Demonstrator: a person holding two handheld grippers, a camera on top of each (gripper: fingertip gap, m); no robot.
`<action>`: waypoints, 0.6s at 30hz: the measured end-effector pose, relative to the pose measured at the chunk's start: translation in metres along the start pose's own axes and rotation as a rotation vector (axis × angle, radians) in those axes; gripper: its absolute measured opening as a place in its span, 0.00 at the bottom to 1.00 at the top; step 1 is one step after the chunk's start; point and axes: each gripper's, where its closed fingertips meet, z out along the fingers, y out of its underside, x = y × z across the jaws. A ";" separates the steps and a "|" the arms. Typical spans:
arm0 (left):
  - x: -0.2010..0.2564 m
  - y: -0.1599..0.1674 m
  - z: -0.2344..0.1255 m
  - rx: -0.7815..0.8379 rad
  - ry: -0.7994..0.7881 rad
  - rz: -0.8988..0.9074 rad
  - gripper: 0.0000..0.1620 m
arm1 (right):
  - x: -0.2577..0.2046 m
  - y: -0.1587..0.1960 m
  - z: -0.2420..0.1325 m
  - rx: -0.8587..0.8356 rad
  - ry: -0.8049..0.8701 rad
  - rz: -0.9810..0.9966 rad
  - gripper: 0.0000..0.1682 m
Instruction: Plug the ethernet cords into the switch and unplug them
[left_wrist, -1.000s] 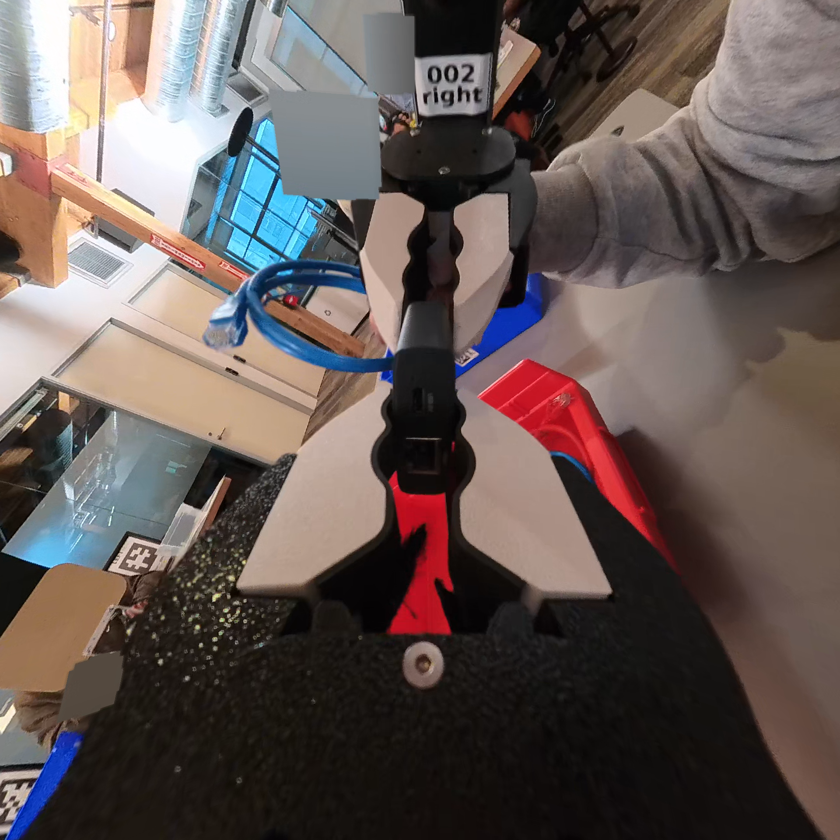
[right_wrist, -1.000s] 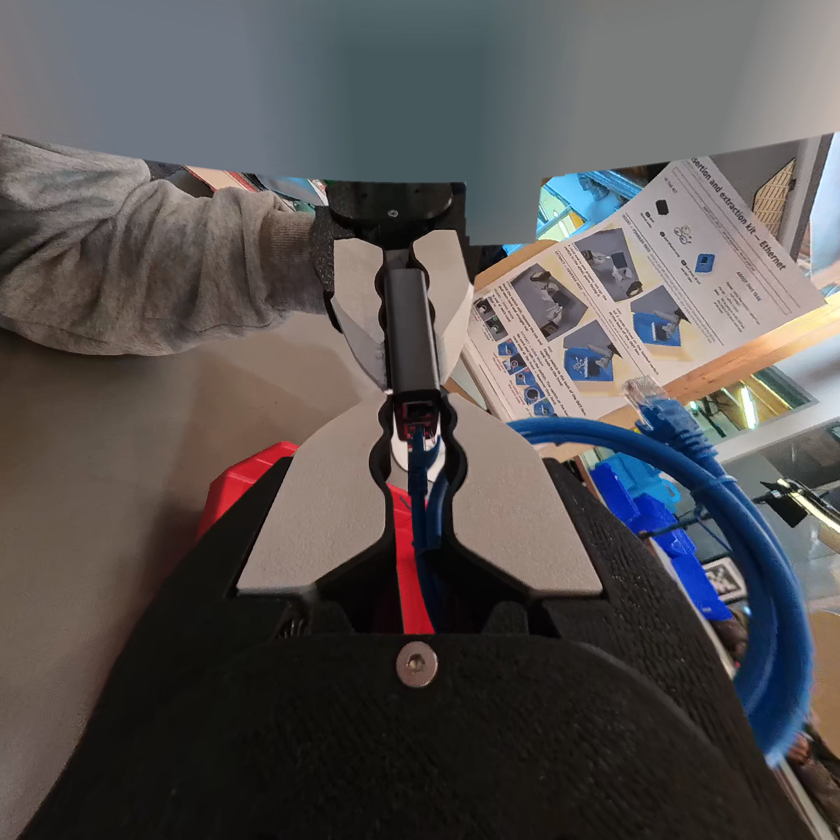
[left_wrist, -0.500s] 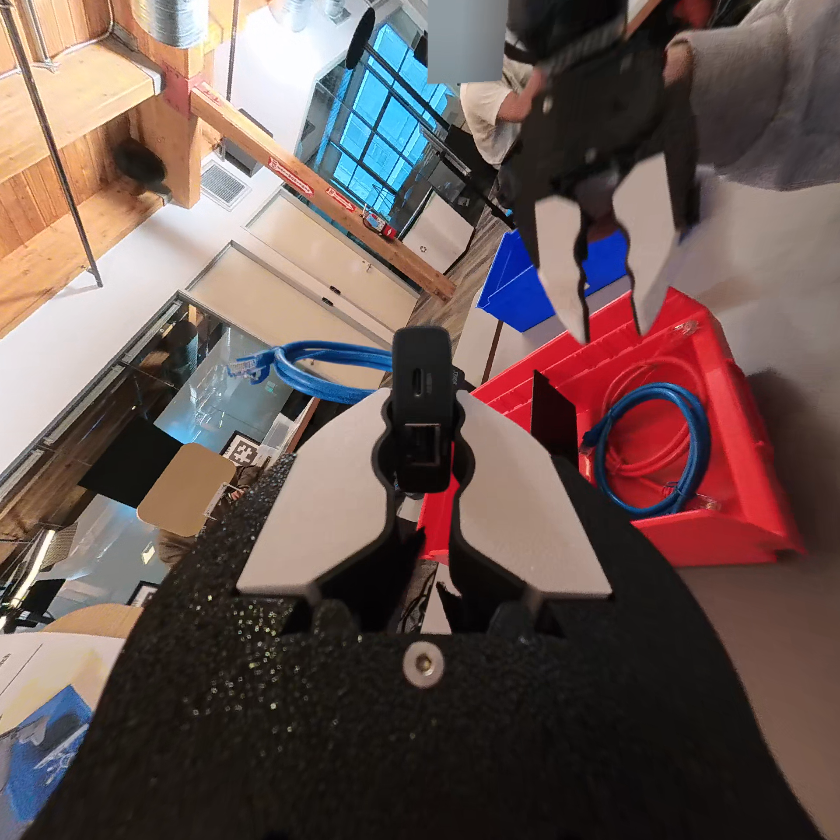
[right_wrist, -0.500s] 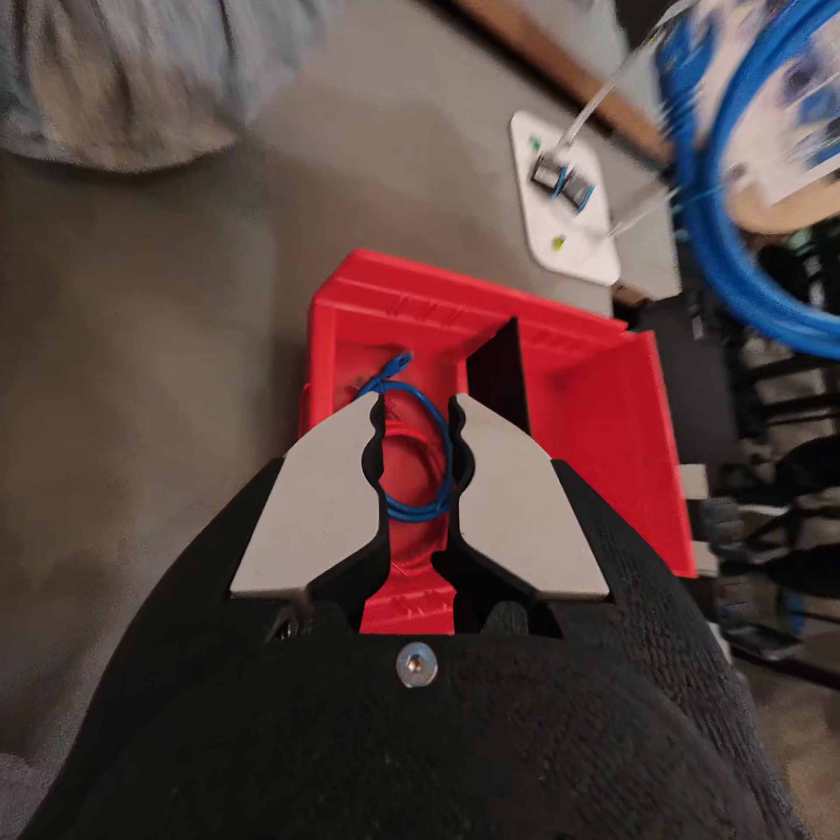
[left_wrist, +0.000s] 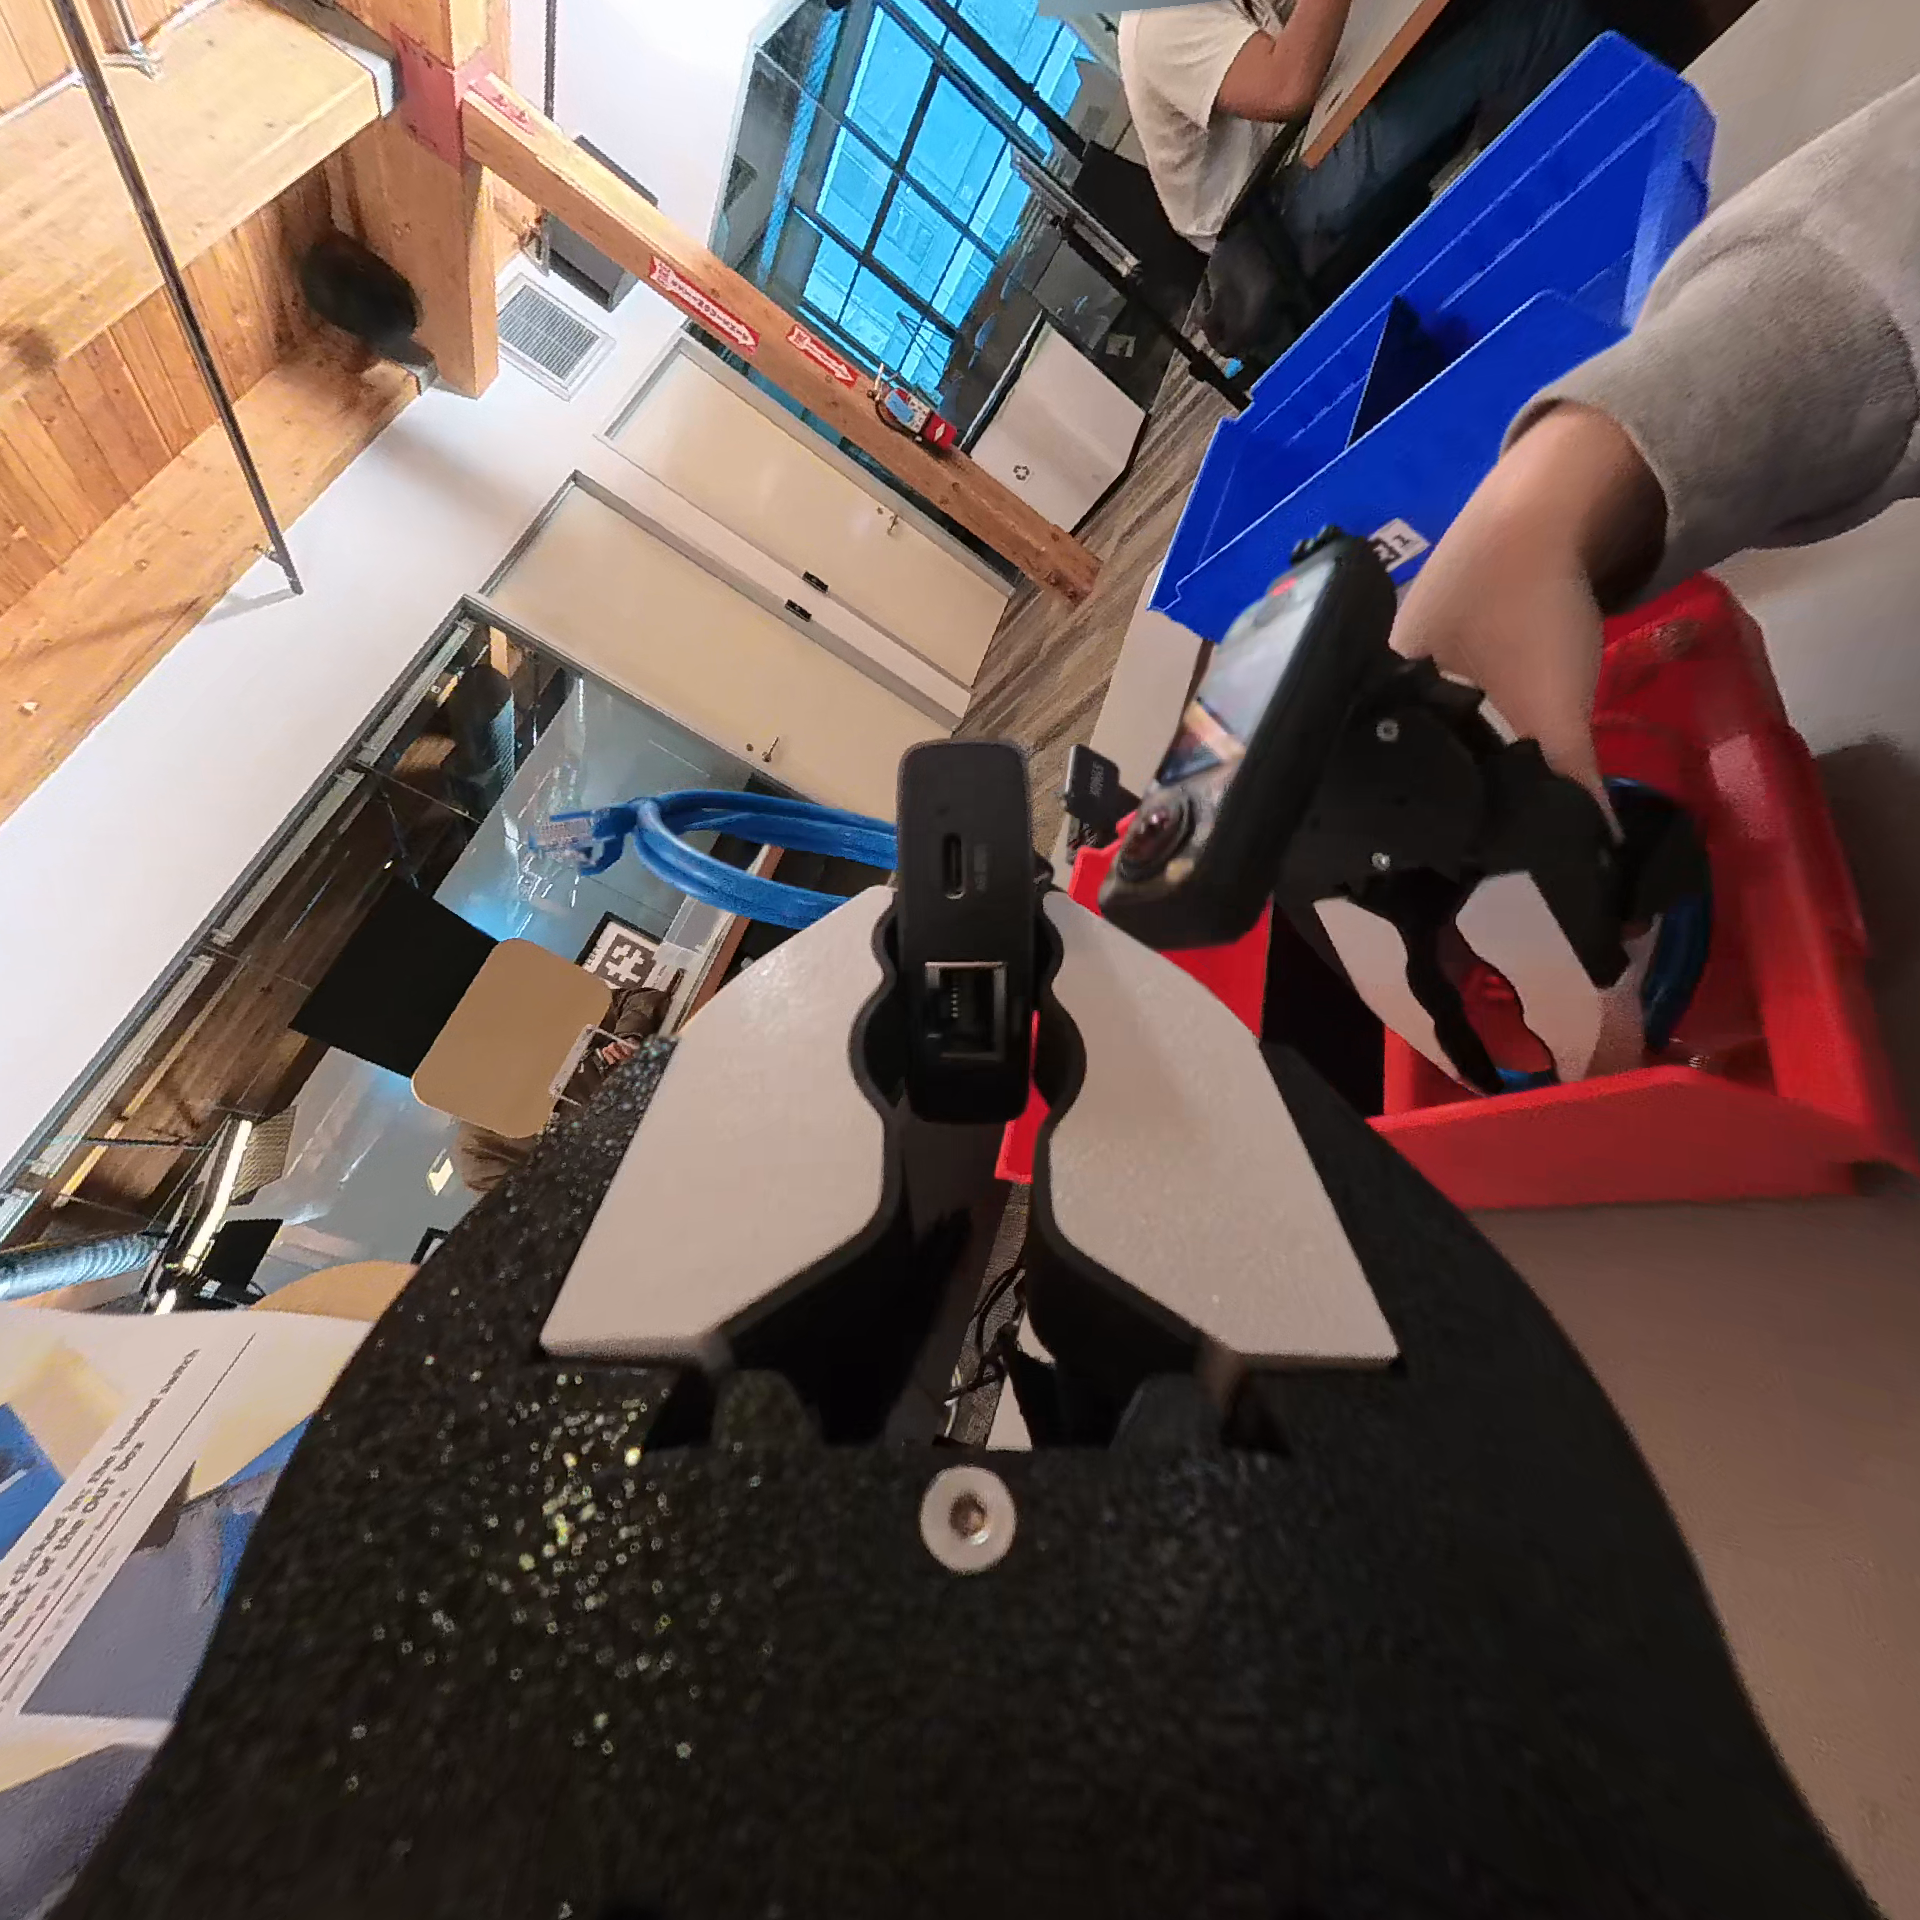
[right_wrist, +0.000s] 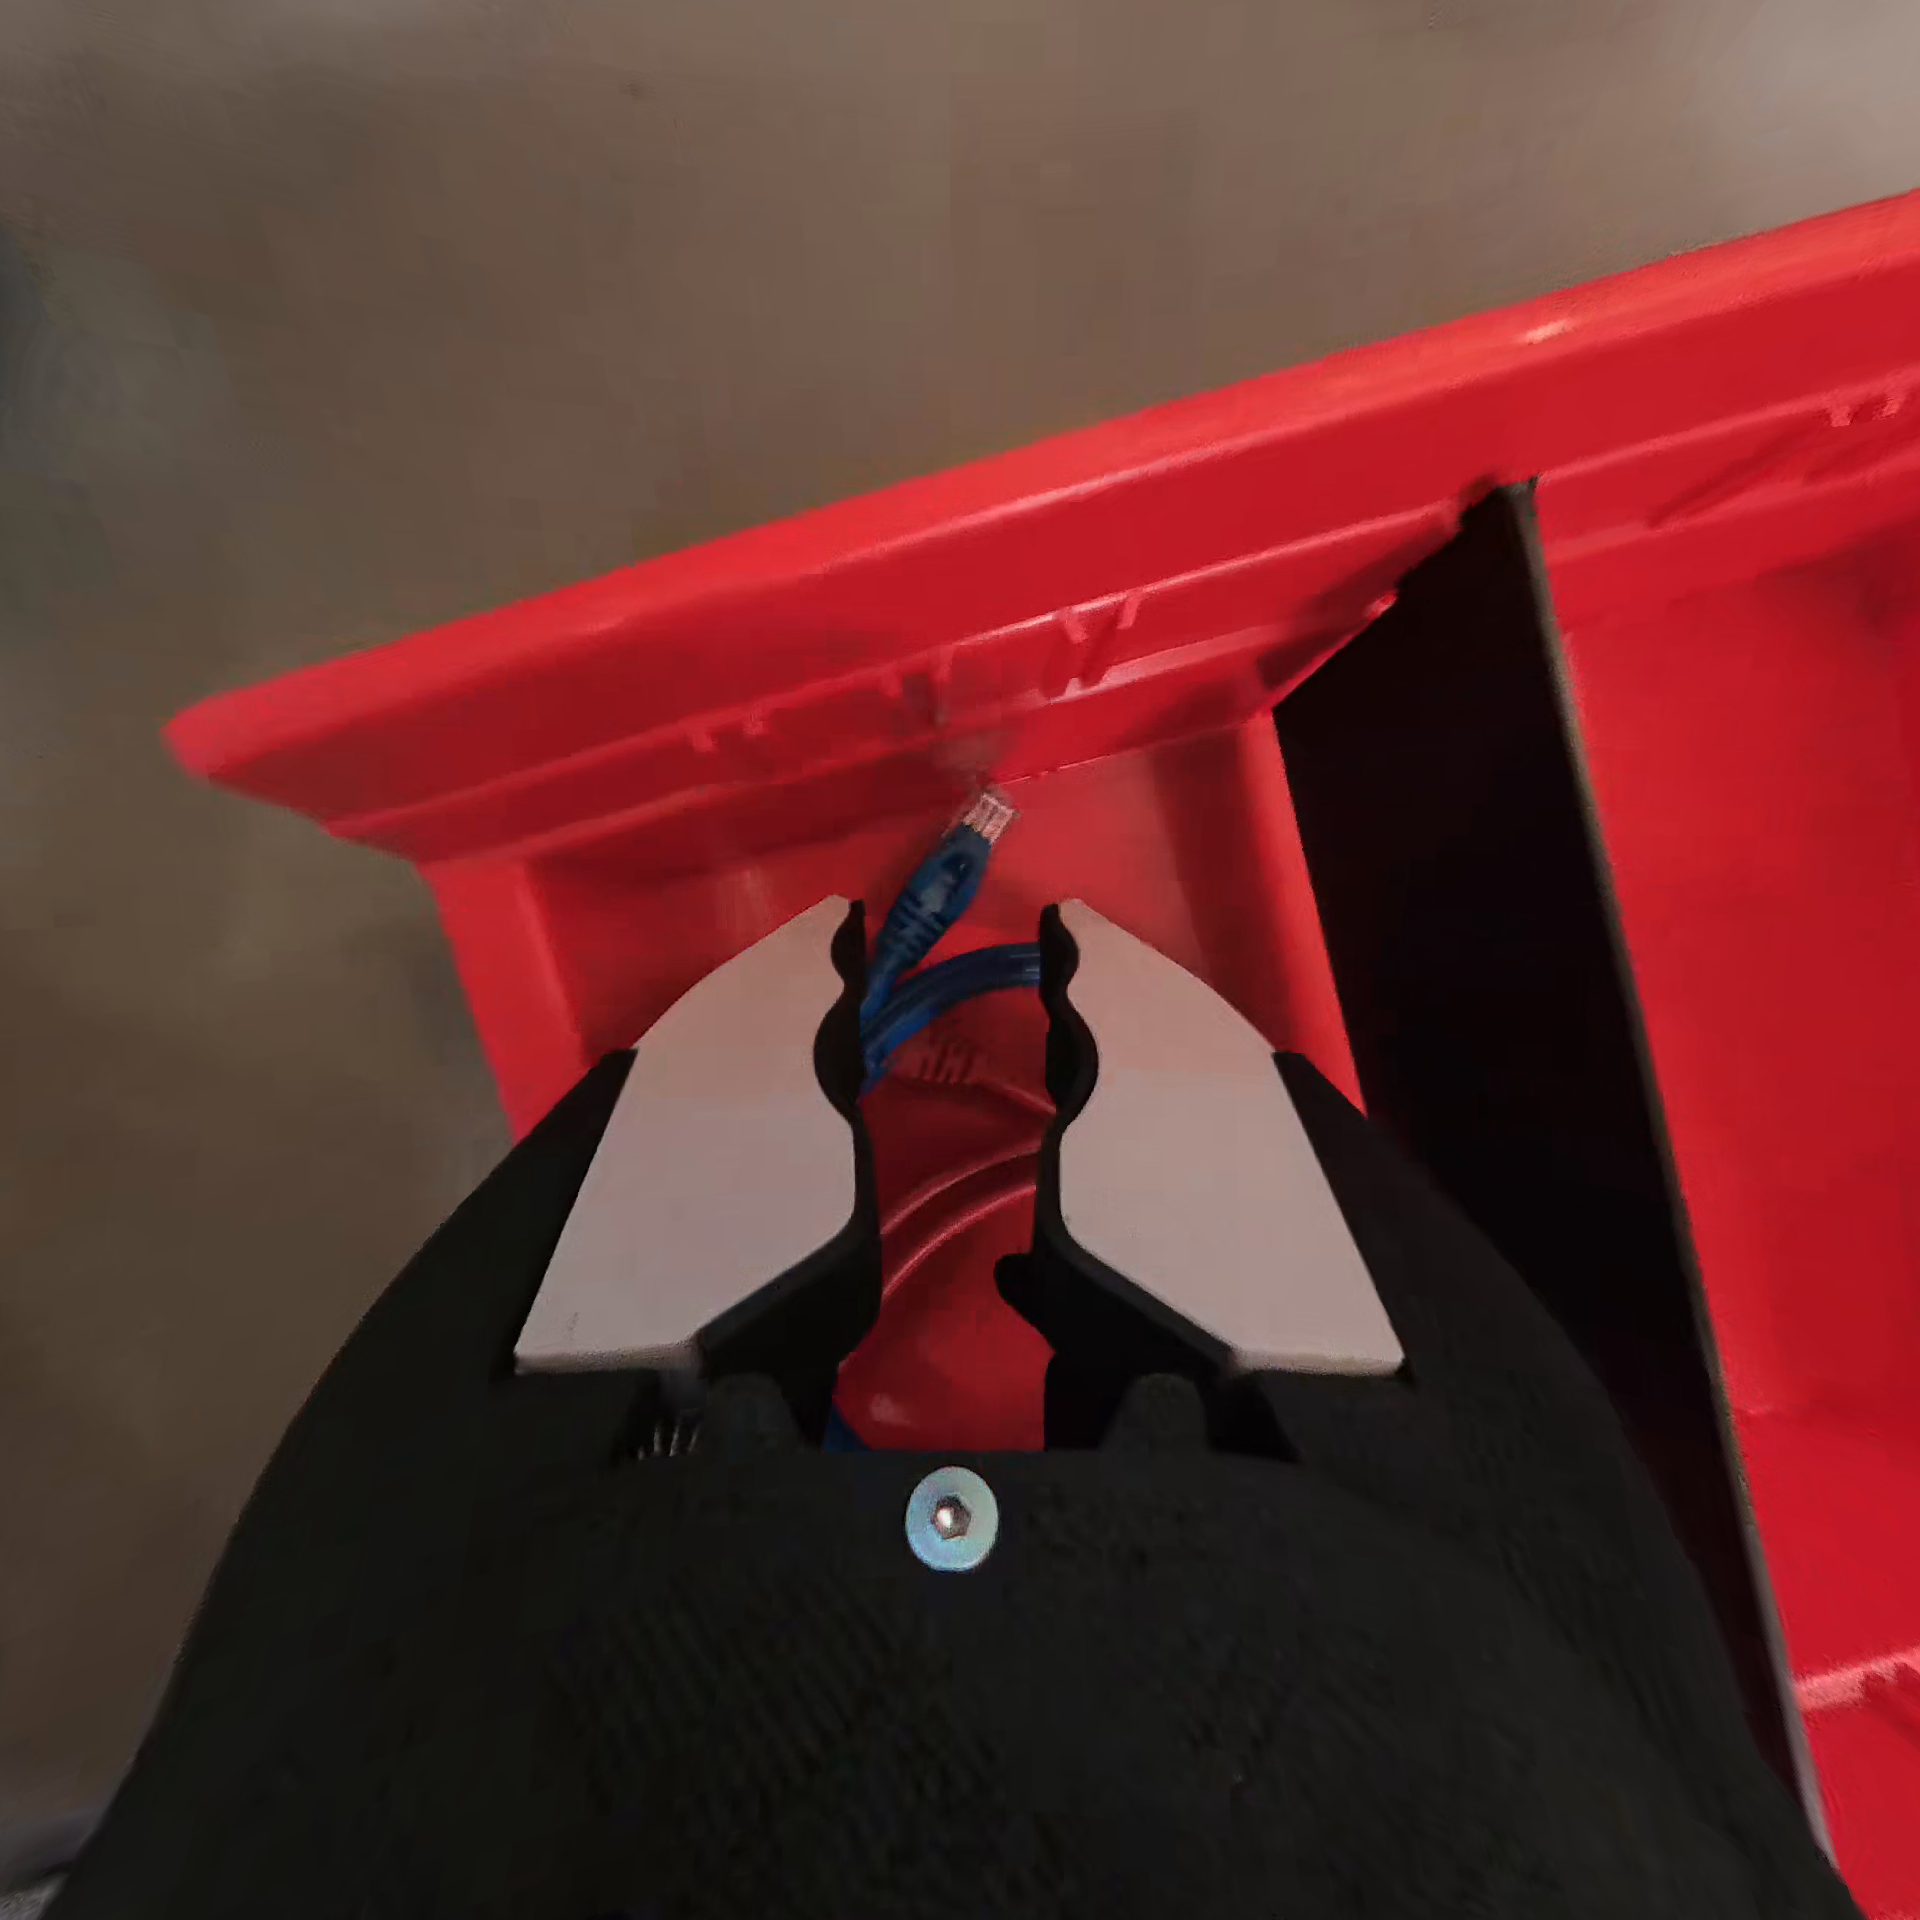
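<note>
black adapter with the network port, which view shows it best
The left wrist view. The black adapter sits upright in the middle of the frame, clamped in the left gripper, its ports facing the camera. The right wrist view does not show it: only the open right gripper over a blue cable in the red bin.

The far end of the black adapter (left_wrist: 964, 925) hides where the blue cable (left_wrist: 727, 842) behind it joins it, and the gripper body covers its near end. In the red bin (right_wrist: 935, 644), the coiled blue cable (right_wrist: 925, 966) passes behind the right gripper (right_wrist: 948, 935)'s fingers (right_wrist: 727, 1122), so most of its loop is hidden. A black divider (right_wrist: 1455, 935) screens the bin's next compartment. The bin's right side runs off the picture's edge. The hand (left_wrist: 1496, 623) is motion-blurred.
</note>
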 end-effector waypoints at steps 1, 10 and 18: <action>-0.001 0.000 -0.002 0.001 -0.006 -0.002 0.14 | 0.001 0.001 0.004 -0.034 0.000 0.001 0.18; -0.010 -0.002 -0.017 0.031 -0.044 -0.019 0.13 | -0.006 0.013 0.019 -0.242 -0.101 0.048 0.18; -0.006 -0.003 -0.016 0.045 -0.020 -0.021 0.13 | -0.006 0.004 0.006 -0.077 -0.061 0.001 0.10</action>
